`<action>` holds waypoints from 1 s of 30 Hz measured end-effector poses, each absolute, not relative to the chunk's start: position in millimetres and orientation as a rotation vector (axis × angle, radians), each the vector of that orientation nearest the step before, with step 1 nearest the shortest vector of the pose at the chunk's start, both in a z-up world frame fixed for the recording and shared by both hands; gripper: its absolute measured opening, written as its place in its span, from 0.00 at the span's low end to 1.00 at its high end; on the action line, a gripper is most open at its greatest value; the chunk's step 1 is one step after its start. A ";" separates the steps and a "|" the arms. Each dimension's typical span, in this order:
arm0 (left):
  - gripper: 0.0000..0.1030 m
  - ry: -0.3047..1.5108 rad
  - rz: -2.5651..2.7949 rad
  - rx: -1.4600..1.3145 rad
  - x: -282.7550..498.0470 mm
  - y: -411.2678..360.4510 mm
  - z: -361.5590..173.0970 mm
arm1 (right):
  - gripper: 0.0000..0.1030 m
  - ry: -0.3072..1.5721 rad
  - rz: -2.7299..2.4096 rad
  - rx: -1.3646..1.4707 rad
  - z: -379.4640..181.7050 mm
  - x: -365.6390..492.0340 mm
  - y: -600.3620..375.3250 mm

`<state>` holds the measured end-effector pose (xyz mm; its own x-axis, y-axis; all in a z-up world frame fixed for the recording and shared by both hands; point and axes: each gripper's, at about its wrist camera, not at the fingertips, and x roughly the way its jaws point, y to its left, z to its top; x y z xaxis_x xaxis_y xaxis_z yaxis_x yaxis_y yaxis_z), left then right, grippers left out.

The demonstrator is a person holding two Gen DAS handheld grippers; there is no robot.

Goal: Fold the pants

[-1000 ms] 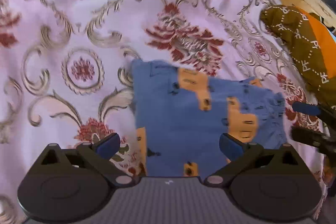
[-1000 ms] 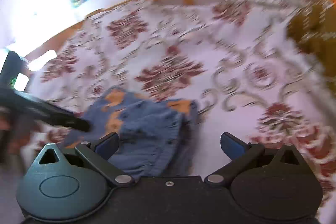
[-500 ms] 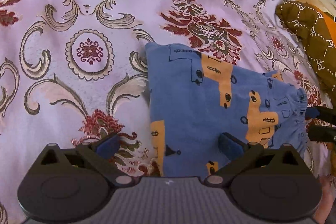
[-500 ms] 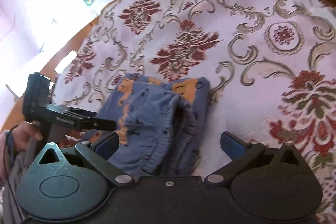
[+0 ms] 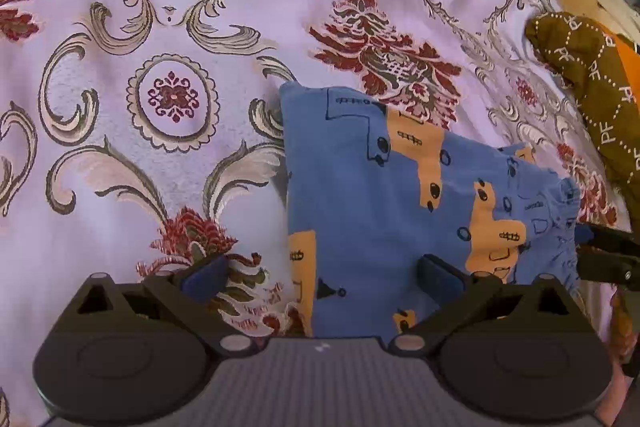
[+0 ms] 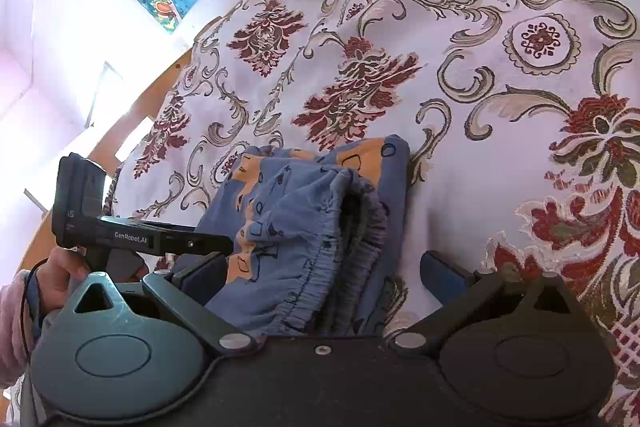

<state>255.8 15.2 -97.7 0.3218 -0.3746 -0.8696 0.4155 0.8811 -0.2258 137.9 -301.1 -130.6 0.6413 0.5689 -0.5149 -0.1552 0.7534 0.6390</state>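
Folded pants point(image 5: 404, 203) on floral bedspread point(image 5: 168, 27) — brown cloth point(image 5: 592, 87) nr right edge

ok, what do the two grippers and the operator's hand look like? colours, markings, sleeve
Left gripper: black body with ribbed grey top plate, two round side discs, triangular cutouts, blue pads. From the right wrist view its side reads "GenRobot.AI". Right gripper: same shape, dark teal-grey discs, smooth black plate, blue pads. Left hand: bare skin, pink fuzzy sleeve, thin dark cord at the wrist.
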 end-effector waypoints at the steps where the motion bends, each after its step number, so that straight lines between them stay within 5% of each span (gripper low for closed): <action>1: 1.00 1.130 -0.527 0.020 256.8 17.0 -96.7 | 1.00 0.768 0.448 0.600 -131.1 138.2 -301.8; 4: 1.00 1.130 -0.563 -0.077 260.6 24.8 -93.2 | 0.94 0.749 0.447 0.627 -132.0 137.9 -305.3; 9: 0.99 1.111 -0.635 -0.264 265.7 37.8 -91.5 | 0.50 0.749 0.373 0.632 -134.0 138.1 -310.9; 17: 0.87 1.140 -0.644 -0.153 261.9 27.0 -94.9 | 0.45 0.752 0.358 0.641 -136.5 137.2 -311.9; 30: 0.34 1.176 -0.604 -0.201 265.7 40.4 -96.6 | 0.30 0.750 0.295 0.508 -122.4 131.6 -292.1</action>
<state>265.7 40.4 -96.6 0.2491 -0.5408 -0.8034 0.3381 0.8259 -0.4511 131.6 -292.1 -122.5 0.6993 0.4292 -0.5717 -0.0760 0.8398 0.5375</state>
